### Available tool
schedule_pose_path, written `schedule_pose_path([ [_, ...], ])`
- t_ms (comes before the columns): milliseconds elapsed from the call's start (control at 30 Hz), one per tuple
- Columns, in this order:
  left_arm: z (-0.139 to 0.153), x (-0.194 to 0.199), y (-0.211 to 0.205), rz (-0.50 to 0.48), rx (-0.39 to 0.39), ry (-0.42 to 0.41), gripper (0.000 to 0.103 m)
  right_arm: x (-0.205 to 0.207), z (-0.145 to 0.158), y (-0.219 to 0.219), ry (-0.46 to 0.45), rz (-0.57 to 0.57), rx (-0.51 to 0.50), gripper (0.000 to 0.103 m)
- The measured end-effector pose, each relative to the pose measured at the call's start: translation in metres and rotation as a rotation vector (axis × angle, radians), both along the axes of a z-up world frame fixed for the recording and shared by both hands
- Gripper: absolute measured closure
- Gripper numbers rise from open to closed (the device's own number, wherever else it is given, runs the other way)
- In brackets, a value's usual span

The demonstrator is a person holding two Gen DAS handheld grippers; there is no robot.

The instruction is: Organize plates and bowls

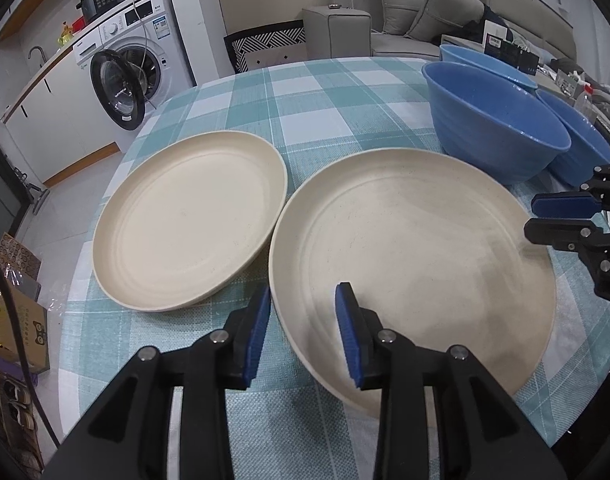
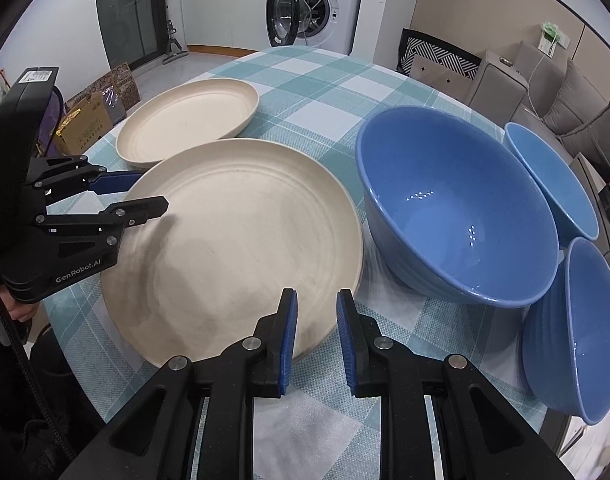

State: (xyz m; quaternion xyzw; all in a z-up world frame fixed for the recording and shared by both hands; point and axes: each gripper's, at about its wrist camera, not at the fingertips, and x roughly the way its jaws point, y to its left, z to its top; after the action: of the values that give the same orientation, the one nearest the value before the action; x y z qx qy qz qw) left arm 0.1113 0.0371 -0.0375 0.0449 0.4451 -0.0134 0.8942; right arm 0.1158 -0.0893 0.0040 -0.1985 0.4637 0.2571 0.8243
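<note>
Two cream plates lie on the checked tablecloth (image 1: 305,92). The near plate (image 1: 405,248) (image 2: 233,248) is flanked by both grippers. My left gripper (image 1: 305,312) (image 2: 153,190) is open and straddles its left rim, with a clear gap beside each pad. My right gripper (image 2: 317,312) (image 1: 529,214) is shut on its right rim, one finger inside and one outside. The far plate (image 1: 189,220) (image 2: 189,120) sits just beyond, at the left. A large blue bowl (image 1: 493,120) (image 2: 457,208) stands upright close to the near plate's right side.
Two more blue bowls (image 2: 553,180) (image 2: 585,332) crowd the table's right edge behind and beside the large one. A washing machine (image 1: 125,72) with its door open stands past the far left edge. A grey sofa (image 1: 417,12) lies beyond the table. Boxes (image 1: 17,320) sit on the floor.
</note>
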Motion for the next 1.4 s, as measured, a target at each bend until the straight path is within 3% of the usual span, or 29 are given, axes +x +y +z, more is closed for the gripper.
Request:
schedule_pose_path([
  [67,0.004,-0.002,0.002,0.001,-0.011,-0.008,0.052,-0.001,0.001,0.001,-0.001,0.005,0.005,0.081],
  [267,0.020,-0.011,0.004,-0.016,-0.039,-0.041,0.049,-0.006,0.012,0.002,-0.017,0.034,0.031,0.078],
  [400,0.032,-0.016,0.010,-0.007,-0.045,-0.072,0.039,-0.013,0.027,0.003,-0.046,0.055,0.072,0.056],
  [467,0.038,-0.020,0.015,0.007,-0.059,-0.096,0.023,-0.015,0.035,0.004,-0.058,0.070,0.089,0.049],
  [533,0.045,-0.023,0.021,0.018,-0.079,-0.118,0.022,-0.016,0.041,0.005,-0.051,0.084,0.107,0.031],
  [600,0.051,-0.024,0.026,0.040,-0.092,-0.139,0.017,-0.017,0.046,0.006,-0.053,0.093,0.127,0.021],
  [733,0.060,-0.029,0.031,0.049,-0.115,-0.166,0.011,-0.018,0.053,0.008,-0.064,0.092,0.139,0.015],
  [833,0.067,-0.033,0.035,0.059,-0.122,-0.189,0.000,-0.013,0.058,0.007,-0.071,0.067,0.166,0.006],
  [967,0.073,-0.036,0.041,0.065,-0.160,-0.206,0.000,-0.008,0.065,0.003,-0.091,0.034,0.195,0.002],
  [1400,0.078,-0.038,0.066,0.165,-0.173,-0.226,0.000,-0.002,0.093,-0.006,-0.134,-0.004,0.285,0.001],
])
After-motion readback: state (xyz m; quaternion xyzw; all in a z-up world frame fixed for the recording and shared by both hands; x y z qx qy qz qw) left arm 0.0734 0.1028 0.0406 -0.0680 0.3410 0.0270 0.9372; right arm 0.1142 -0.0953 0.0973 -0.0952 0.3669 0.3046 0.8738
